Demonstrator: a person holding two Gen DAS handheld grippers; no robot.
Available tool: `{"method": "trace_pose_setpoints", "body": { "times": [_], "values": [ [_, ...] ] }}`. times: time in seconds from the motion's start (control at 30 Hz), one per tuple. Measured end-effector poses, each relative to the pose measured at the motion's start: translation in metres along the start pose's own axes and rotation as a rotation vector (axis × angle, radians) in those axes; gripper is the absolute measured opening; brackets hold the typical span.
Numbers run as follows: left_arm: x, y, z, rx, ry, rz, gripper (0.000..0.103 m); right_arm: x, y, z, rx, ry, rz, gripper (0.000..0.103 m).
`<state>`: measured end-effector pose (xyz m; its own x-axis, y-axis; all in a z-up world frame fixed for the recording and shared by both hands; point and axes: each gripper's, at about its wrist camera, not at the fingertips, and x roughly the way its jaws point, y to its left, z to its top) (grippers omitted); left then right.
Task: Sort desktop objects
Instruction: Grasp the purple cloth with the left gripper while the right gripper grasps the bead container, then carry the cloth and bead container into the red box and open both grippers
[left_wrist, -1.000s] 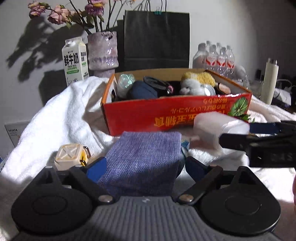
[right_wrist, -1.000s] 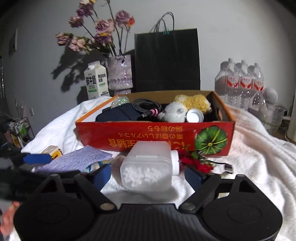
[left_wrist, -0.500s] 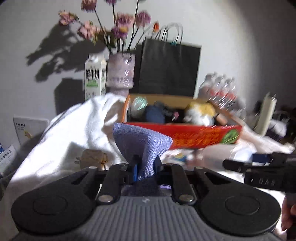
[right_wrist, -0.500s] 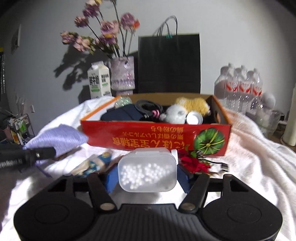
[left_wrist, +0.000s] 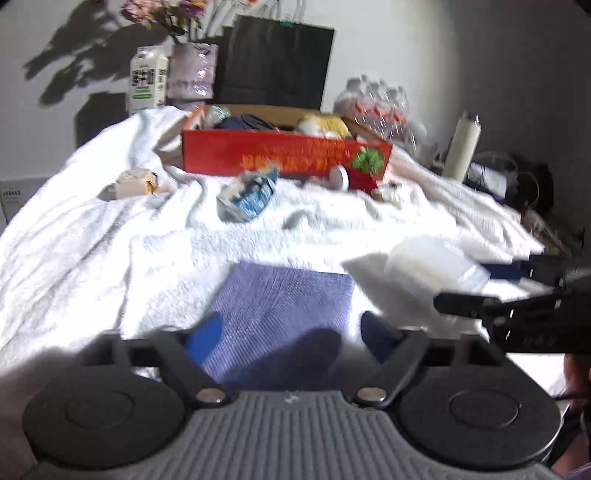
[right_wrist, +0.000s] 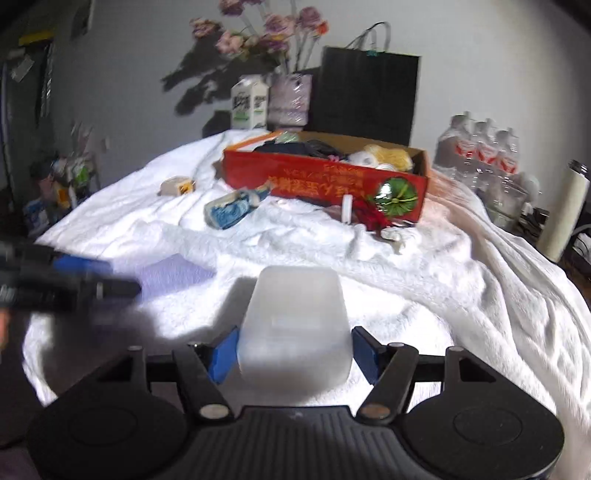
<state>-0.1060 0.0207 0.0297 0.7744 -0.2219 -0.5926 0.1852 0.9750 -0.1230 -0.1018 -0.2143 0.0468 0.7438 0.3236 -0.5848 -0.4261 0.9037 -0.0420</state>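
Purple cloth is lying freed between my opening left gripper; right gripper is loosening around the plastic jar, box at twelve o'clock next.

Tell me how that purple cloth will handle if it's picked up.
The purple cloth is probably floppy: it lies flat on the towel like thin woven fabric. It looks light for its size, so it would likely droop and fold from the left gripper.
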Motion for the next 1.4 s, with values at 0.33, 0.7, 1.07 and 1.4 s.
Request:
{"method": "trace_pose_setpoints", "body": {
  "times": [0.33,0.7,1.07,1.4],
  "values": [
    [0.021,-0.007,-0.009,0.049,0.000,-0.026,0.024,0.040,0.005,-0.006,0.074,-0.013,-0.045,0.065],
    [-0.039,0.014,0.035,-0.081,-0.200,-0.014,0.005,0.001,-0.015,0.011,0.177,-0.111,-0.009,0.065],
    [0.031,0.037,0.209,-0.117,-0.229,-0.060,0.005,0.019,-0.079,0.150,0.127,-0.269,0.000,0.065],
    [0.207,0.030,0.283,-0.159,0.007,0.050,0.005,0.197,-0.135,0.241,0.259,0.110,-0.022,0.065]
  ]
}}
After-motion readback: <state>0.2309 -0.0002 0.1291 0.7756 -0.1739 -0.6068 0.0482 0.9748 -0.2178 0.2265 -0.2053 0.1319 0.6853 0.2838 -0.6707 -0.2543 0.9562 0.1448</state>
